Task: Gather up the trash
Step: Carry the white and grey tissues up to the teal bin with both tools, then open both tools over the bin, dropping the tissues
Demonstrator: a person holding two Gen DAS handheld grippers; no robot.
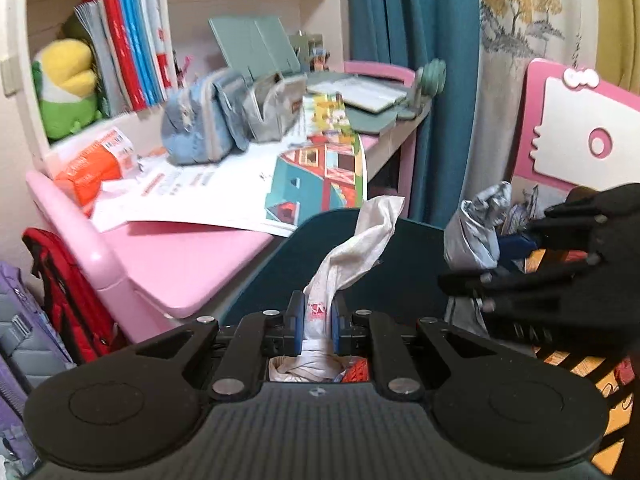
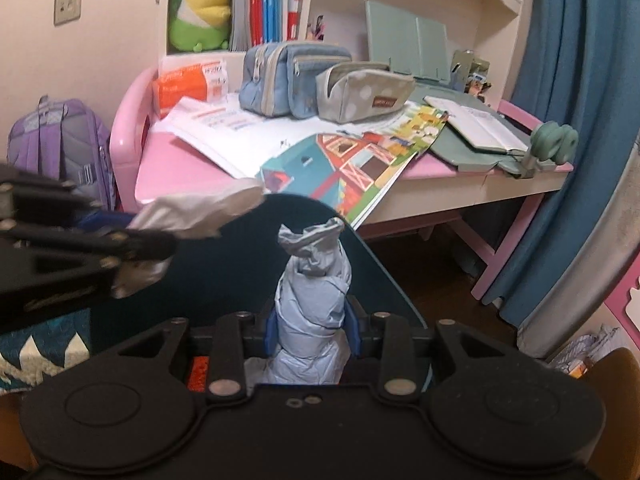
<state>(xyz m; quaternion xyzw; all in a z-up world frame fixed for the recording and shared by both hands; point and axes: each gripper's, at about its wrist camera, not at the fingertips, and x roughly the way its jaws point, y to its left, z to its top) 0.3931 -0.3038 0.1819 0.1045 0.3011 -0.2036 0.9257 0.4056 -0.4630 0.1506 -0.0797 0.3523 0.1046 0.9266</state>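
Note:
My left gripper (image 1: 316, 322) is shut on a crumpled white tissue (image 1: 360, 240) that sticks up from between its blue pads. In the right wrist view that tissue (image 2: 200, 210) shows blurred at the left, held by the left gripper (image 2: 132, 240). A scrunched pale blue wrapper (image 2: 314, 280) stands upright between the pads of my right gripper (image 2: 312, 330), which is shut on it. From the left wrist view the same wrapper (image 1: 476, 232) and right gripper (image 1: 516, 248) show at the right. Both grippers hover over a dark teal chair back (image 2: 372, 276) in front of the pink desk (image 2: 180, 168).
The desk carries papers, a colourful booklet (image 2: 352, 160), blue (image 2: 288, 76) and grey pencil cases (image 2: 360, 92), an orange packet (image 2: 184, 80) and an open notebook (image 2: 480, 128). A purple backpack (image 2: 60, 144) stands left of the desk, a blue curtain (image 2: 560, 100) hangs at the right.

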